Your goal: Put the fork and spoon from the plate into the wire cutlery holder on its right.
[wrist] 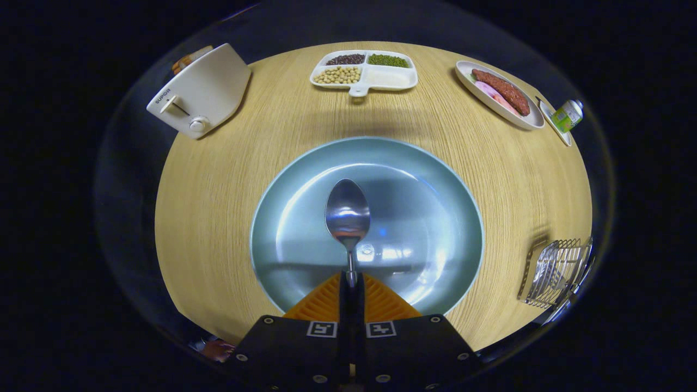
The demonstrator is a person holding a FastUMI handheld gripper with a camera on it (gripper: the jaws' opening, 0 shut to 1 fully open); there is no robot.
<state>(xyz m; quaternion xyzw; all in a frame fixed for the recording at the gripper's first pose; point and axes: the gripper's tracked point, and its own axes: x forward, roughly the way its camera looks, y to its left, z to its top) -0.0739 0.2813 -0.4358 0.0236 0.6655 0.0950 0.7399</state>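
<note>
One spoon (347, 213) stood out ahead of the gripper (351, 283), its handle pinched between the two closed fingers and its bowl hanging over the blue plate (430, 179), which held no other cutlery. The grip sat far down the handle, probably so the bowl could lead into the wire cutlery holder (555, 272) waiting well off to the right on the wooden table (218, 190). Whether the fork already sat in that holder could not be told.
</note>
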